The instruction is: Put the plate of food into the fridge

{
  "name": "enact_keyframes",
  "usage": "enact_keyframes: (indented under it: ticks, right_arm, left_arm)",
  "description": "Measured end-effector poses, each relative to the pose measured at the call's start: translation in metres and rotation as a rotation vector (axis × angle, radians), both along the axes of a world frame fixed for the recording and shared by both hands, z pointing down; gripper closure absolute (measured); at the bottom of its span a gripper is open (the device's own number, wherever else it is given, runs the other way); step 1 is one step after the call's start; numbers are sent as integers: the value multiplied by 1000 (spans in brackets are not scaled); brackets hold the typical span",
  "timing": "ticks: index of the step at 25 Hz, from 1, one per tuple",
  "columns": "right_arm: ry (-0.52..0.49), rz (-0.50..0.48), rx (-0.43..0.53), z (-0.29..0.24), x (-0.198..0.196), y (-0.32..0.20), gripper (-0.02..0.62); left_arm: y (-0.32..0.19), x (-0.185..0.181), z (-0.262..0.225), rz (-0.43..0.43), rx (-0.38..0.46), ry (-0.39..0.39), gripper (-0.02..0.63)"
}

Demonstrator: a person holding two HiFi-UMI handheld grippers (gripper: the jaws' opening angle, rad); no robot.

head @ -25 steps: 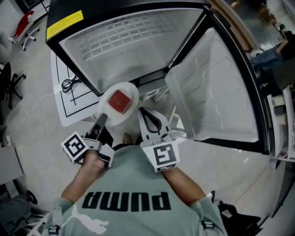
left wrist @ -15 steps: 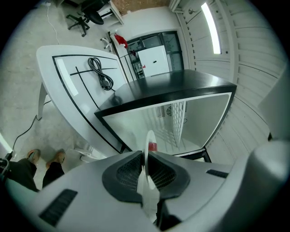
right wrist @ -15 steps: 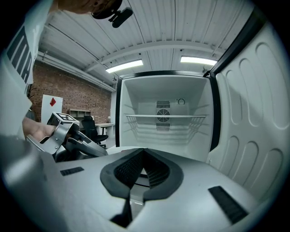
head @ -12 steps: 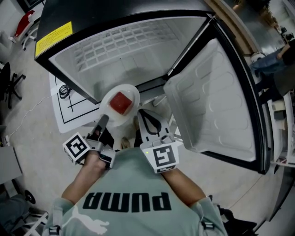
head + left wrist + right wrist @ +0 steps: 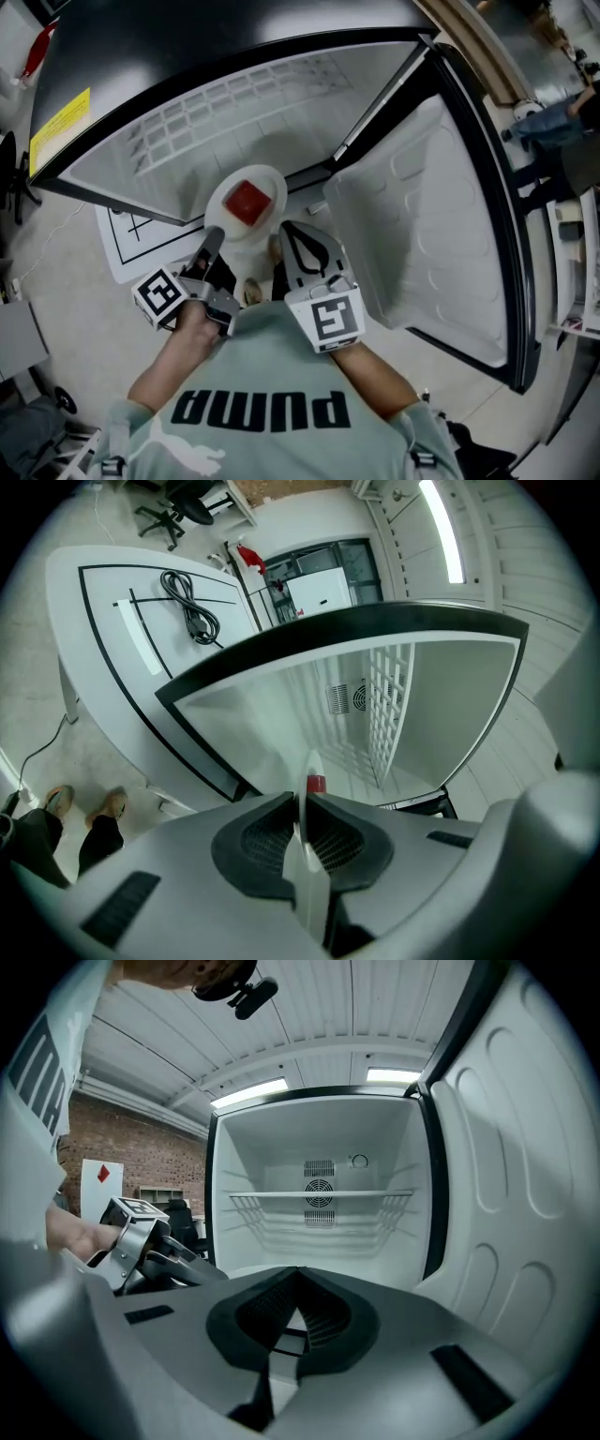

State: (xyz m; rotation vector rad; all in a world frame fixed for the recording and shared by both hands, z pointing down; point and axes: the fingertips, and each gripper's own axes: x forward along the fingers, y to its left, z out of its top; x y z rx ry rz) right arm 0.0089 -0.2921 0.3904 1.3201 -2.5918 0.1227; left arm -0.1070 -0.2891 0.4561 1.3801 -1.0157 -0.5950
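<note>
White plate, near rim clenched in left claw; right claw alongside, closed, empty

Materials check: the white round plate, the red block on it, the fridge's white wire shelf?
White round plate: likely glazed ceramic or melamine; smooth, thin rim seen edge-on in the left gripper view. Red block: matte, flat-sided, maybe a plastic or foam food prop; unclear. White wire shelf: probably coated steel wire, a thin-barred grid.
</note>
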Motion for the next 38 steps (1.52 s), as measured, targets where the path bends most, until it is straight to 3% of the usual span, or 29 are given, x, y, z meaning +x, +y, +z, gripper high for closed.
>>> enact_keyframes:
  ticks: [16,38]
  right_arm:
    - [2,15,19,-7,27,-41,591]
    - [27,-31,17,-7,25,-58,591]
  left_arm:
    - [-63,30,2,10,17,-30,575]
    - [-120,24,44,-57,-51,-125,574]
